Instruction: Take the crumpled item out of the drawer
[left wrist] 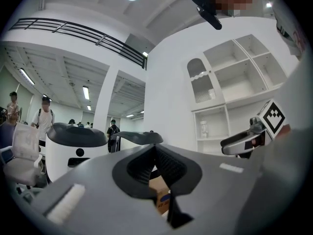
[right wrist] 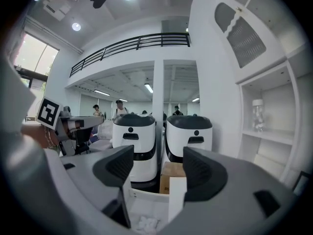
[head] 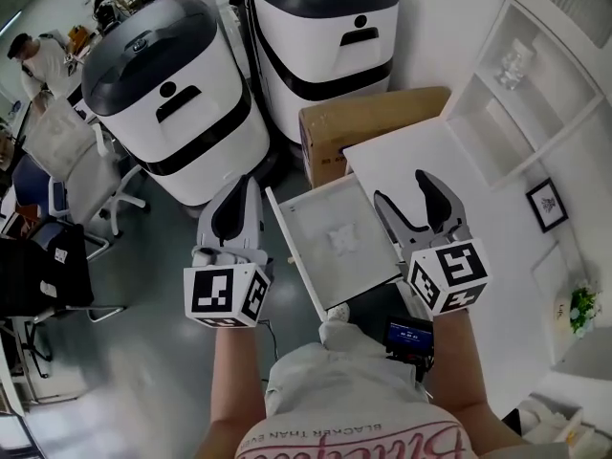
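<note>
As things stand, the crumpled item (head: 341,240) is a small white wad lying loose on the bottom of the open drawer (head: 373,256), roughly mid-tray and clear of the walls. The drawer is white and shallow, pulled out of the white desk (head: 411,146) toward the person, and sits between the two tools. Right tool (head: 401,185) is just beside the drawer's right side, above the desk top: jaws spread wide, nothing between them, no contact with the wad. In the right gripper view the wad shows low down, under the gap between the jaws. Left tool (head: 246,185) hangs off the drawer's left side over the grey floor (head: 153,352), apart from the drawer, jaws closed together and empty. A slot behind its pads shows a bit of cardboard through it. Both tools point roughly level, away from the person. Past the drawer, a cardboard box (head: 368,122) sits against the desk, then two white machines with dark lids (head: 172,103) side by side. Right of the desk there's a white shelf unit (head: 535,94) with a clear jar (head: 514,63) in one bay and a small framed picture (head: 547,204) near it. Office chair (head: 72,165) far left
</note>
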Available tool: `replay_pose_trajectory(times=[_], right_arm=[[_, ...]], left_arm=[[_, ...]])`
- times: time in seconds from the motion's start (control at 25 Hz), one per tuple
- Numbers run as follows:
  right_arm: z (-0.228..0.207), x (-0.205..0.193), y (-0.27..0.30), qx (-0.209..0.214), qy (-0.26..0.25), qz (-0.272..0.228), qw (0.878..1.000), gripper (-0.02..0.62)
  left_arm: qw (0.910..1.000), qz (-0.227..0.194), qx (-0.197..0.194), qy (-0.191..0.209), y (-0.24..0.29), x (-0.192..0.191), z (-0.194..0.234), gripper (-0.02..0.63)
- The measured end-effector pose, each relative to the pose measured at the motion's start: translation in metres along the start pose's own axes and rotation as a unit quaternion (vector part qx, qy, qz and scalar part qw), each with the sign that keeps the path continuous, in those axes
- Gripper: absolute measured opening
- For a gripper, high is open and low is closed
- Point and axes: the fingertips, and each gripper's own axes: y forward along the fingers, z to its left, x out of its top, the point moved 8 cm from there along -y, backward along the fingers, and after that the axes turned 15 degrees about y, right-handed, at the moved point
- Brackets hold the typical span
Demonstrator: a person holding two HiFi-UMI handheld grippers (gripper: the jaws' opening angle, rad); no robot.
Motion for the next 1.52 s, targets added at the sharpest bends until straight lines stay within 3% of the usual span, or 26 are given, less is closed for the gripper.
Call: replay_pose_trajectory(times=[0.4,0.96,1.24,1.52], right_arm=[[0.007,-0.023,0.02,-0.001,-0.001,0.037,0.999,0.284],[0.009,-0.089,0.05,-0.02,0.028,0.128,0.991,0.282],[-0.004,-0.143,0.074,-0.018,0.053,0.195,0.979,0.282],[-0.023,-0.218,0.101,-0.034,0.102,0.276,0.955,0.281]], left_arm=[[0.9997,0.013,-0.006,-0.017,0.003,-0.017,0.01,0.01],[0.9966,0.054,-0.056,-0.026,0.006,-0.057,0.006,0.01],[0.9935,0.085,-0.069,-0.033,0.022,-0.086,0.003,0.01],[0.9887,0.108,-0.098,-0.035,0.041,-0.113,-0.007,0.011]])
